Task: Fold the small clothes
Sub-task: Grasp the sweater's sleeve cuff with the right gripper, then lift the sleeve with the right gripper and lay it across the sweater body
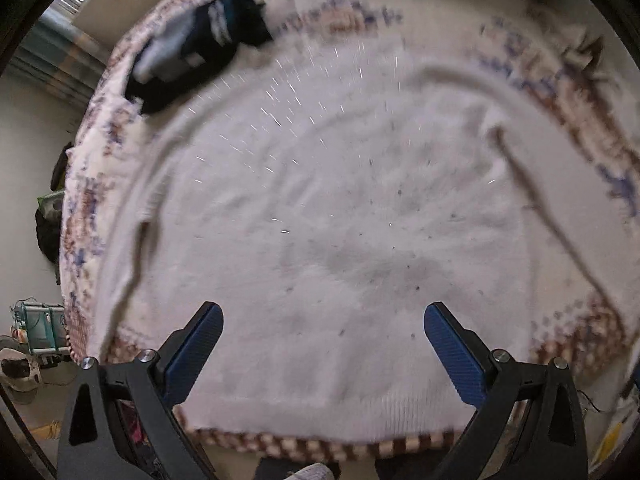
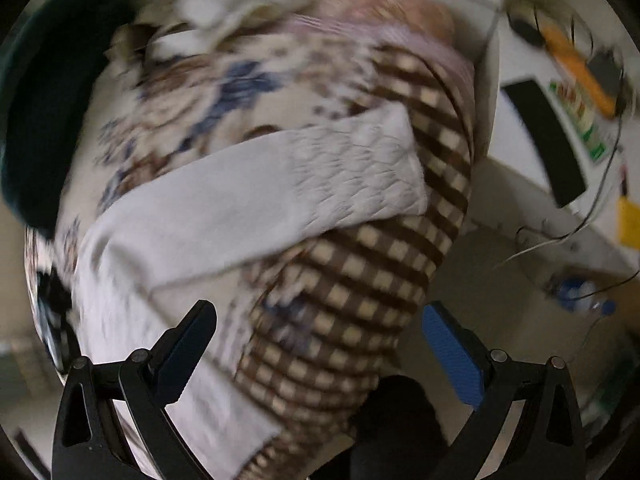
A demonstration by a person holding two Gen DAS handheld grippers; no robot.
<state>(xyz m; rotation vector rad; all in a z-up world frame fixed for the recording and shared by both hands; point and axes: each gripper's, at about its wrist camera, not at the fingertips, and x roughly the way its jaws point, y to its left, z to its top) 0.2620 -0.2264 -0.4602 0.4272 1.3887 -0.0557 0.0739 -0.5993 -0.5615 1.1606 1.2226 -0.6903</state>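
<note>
1. Your left gripper (image 1: 322, 344) hangs over the white sweater (image 1: 320, 208) with its 2 blue-padded fingers (image 1: 198, 354) spread wide; nothing is between them.
2. The sweater lies spread flat on the patterned blanket (image 1: 92, 184) and fills most of the left wrist view. Its ribbed hem (image 1: 400, 416) sits along the blanket's near edge, just under your gripper.
3. 1 sleeve runs along the blanket's left edge, another along the right, both lying on the blanket beside the body.
4. A pile of dark and light-blue clothes (image 1: 204, 44) rests at the blanket's far-left corner, apart from the sweater.
5. A checked brown-and-cream border (image 1: 320, 446) of the blanket shows below the hem at the near edge.
6. Your right gripper (image 2: 320, 344) is likewise spread wide and empty, its fingers (image 2: 454, 354) hanging above the blanket's right edge where the checked border (image 2: 360, 280) drapes down.
7. In the right wrist view a white sleeve (image 2: 248, 204) crosses the floral part of the blanket (image 2: 224, 80), and its textured cuff (image 2: 360, 168) lies over the checked border at the edge.
8. A dark garment (image 2: 52, 100) lies at the far left of that view; both views are motion-blurred, so I cannot tell finer detail.
9. Beyond the blanket's right edge there is a white unit with cables (image 2: 568, 128).
</note>
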